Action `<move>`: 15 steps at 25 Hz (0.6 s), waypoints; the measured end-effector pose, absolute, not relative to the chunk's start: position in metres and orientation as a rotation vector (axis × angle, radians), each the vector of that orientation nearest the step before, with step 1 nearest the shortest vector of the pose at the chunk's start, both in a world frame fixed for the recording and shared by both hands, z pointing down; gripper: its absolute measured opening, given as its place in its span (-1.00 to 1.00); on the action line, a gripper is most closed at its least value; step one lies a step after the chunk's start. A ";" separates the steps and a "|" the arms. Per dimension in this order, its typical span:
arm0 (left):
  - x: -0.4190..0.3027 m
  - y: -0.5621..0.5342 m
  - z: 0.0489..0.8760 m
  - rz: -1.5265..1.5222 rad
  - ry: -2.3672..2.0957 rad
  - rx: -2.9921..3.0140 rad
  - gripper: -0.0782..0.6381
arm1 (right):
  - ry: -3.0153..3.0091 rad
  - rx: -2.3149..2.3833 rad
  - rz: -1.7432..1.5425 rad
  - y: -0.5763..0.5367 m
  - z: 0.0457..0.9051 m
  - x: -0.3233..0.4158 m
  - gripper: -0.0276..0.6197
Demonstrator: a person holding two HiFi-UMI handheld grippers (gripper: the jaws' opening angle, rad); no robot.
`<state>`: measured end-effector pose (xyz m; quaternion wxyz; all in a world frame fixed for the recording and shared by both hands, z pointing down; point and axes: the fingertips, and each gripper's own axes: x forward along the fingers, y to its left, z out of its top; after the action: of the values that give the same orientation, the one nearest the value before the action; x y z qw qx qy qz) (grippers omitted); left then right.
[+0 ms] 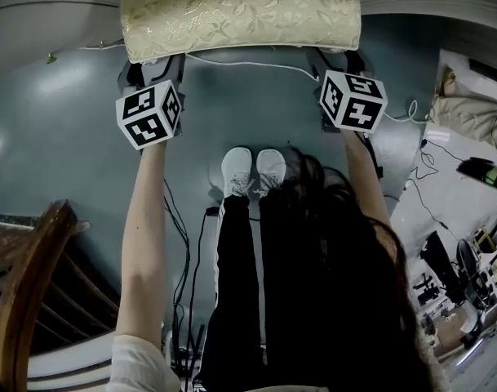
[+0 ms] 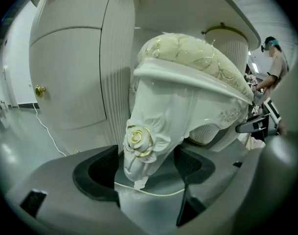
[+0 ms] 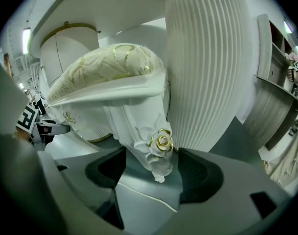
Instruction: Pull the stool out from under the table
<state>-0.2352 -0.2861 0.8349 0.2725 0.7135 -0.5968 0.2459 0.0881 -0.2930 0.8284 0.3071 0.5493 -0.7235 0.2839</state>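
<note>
White table (image 2: 119,58) w/ fluted pedestals overhangs the stool (image 1: 240,11), which sits straight ahead of the person, cushion's long axis running L–R. One gripper per front corner, so neither hand is nearer; the pull looks to be back toward the feet. Left gripper (image 2: 144,173): jaws wide apart, rose-carved leg (image 2: 141,146) between them w/ gaps both sides, not clamped. Right gripper (image 3: 156,173): same, jaws spread round other leg (image 3: 158,148). No containers seen.
</note>
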 end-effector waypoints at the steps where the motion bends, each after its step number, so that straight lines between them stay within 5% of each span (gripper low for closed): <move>1: -0.234 -0.289 0.836 0.672 -1.603 1.920 0.14 | -1.912 1.447 0.755 -0.295 0.831 0.088 0.12; 8: -0.227 -0.298 0.843 0.753 -1.575 1.934 0.14 | -1.877 1.466 0.760 -0.305 0.839 0.095 -0.02; 15: -0.228 -0.298 0.848 0.819 -1.570 1.955 -0.07 | -1.882 1.427 0.693 -0.306 0.841 0.097 -0.12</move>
<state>-0.2278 -0.2985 0.8479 0.2494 0.7177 -0.5764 0.3009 0.0968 -0.3063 0.8412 0.3336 0.5466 -0.7207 0.2655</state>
